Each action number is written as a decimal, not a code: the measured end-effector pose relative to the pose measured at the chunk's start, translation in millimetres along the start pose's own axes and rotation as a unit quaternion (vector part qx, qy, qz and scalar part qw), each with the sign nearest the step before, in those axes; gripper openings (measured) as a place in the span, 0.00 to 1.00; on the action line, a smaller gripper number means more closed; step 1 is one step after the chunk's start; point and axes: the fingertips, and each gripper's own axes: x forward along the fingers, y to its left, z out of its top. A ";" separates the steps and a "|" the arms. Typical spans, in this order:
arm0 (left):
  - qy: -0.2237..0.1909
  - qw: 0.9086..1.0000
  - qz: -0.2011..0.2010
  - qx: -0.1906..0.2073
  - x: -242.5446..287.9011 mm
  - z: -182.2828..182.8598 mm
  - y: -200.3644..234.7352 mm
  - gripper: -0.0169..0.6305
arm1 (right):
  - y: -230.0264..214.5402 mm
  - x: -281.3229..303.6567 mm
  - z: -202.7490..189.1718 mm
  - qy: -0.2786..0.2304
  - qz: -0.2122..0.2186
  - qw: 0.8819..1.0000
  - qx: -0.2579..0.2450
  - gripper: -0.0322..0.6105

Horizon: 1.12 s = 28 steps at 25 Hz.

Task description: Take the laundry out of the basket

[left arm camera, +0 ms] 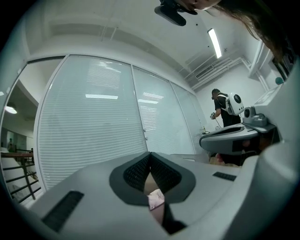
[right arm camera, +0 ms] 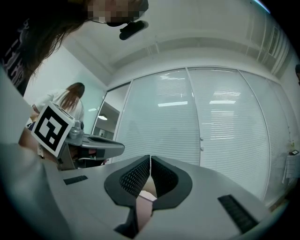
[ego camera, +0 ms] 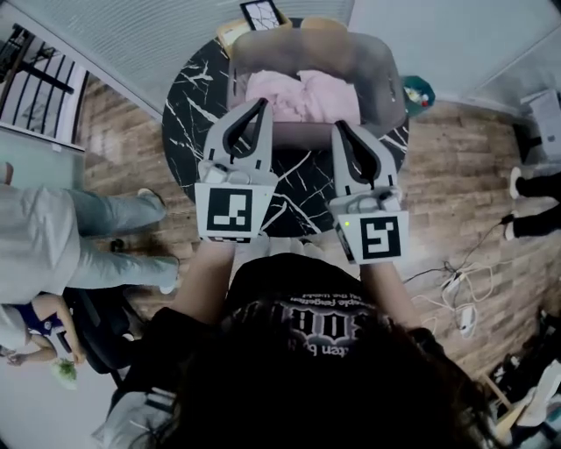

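A grey basket (ego camera: 386,81) stands on a round black marble table (ego camera: 187,114) and holds pink laundry (ego camera: 302,95). Both grippers hover level just in front of the basket's near wall, side by side. My left gripper (ego camera: 262,102) has its jaw tips together with nothing gripped, and so does my right gripper (ego camera: 337,124). In the left gripper view the left gripper (left arm camera: 150,153) shows closed tips, with a scrap of pink laundry (left arm camera: 156,199) seen below through the jaw opening. The right gripper view shows the right gripper (right arm camera: 150,157) the same way, with pink laundry (right arm camera: 143,206) beneath.
A framed picture (ego camera: 261,12) lies at the table's far edge and a green object (ego camera: 419,90) sits by the basket's right. A person in grey trousers (ego camera: 88,228) stands at the left; another person's feet (ego camera: 535,202) and cables (ego camera: 456,285) are on the wooden floor at right.
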 end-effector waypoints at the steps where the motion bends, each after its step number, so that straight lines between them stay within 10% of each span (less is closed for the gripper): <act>1: 0.004 1.000 -0.005 0.000 2.2 1.3 -1.5 0.03 | -1.6 -1.6 -0.1 -0.001 0.001 1.000 0.000 0.10; 28: -0.013 0.983 -0.177 0.058 90.2 14.4 6.7 0.05 | -20.4 33.7 -8.3 0.022 -0.051 0.998 -0.004 0.10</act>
